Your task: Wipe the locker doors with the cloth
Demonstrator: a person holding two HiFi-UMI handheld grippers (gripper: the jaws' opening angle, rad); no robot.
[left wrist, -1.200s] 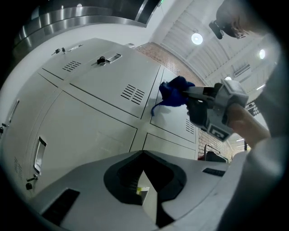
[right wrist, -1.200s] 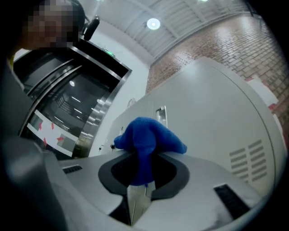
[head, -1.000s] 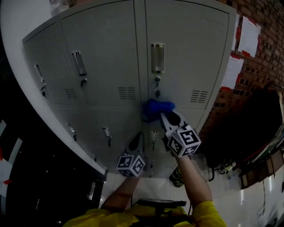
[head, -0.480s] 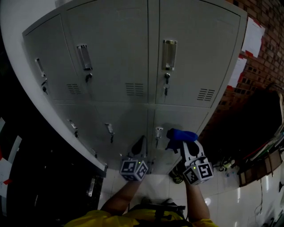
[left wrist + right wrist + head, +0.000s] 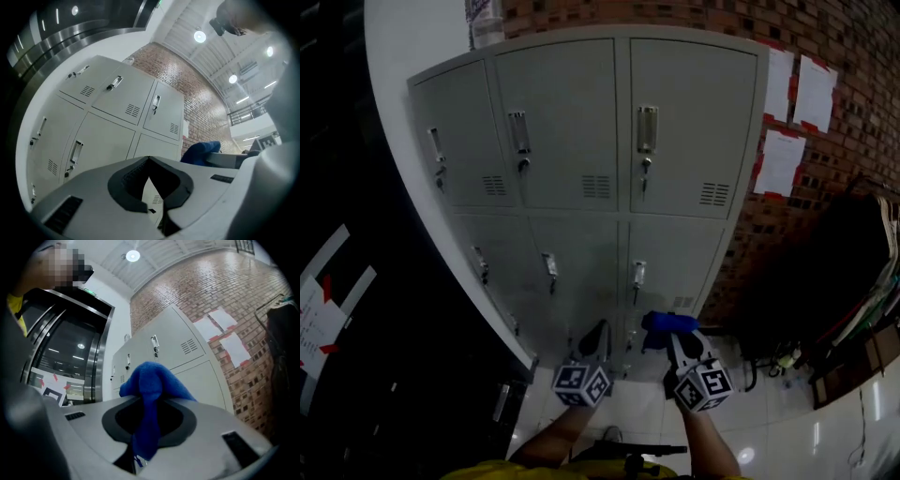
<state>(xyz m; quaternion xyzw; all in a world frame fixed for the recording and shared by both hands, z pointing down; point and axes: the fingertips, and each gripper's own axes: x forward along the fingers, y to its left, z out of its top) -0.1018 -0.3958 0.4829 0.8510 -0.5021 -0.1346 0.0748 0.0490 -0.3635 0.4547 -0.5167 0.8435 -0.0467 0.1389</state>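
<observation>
White papers (image 5: 815, 92) hang on the brick wall (image 5: 862, 42)

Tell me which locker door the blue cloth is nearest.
The bottom-right door: the cloth, pinched in the right gripper, is by its lower edge; the others lie further left or above.

Six locker doors (image 5: 553, 122) are facing me from where I am standing, three running along the top row and three along the bottom. Each door is carrying one handle (image 5: 647, 129), so six handles are showing in all. Four vent grilles (image 5: 596, 186) are showing: three on the upper doors and one on the lower right door. Three paper sheets (image 5: 814, 89) are hanging on the brick wall (image 5: 862, 56). Two grippers are being held up, the left gripper (image 5: 600, 326) and the right gripper (image 5: 677, 336), each carrying one marker cube (image 5: 579, 382), making two cubes. One blue cloth (image 5: 668, 322) is showing.
</observation>
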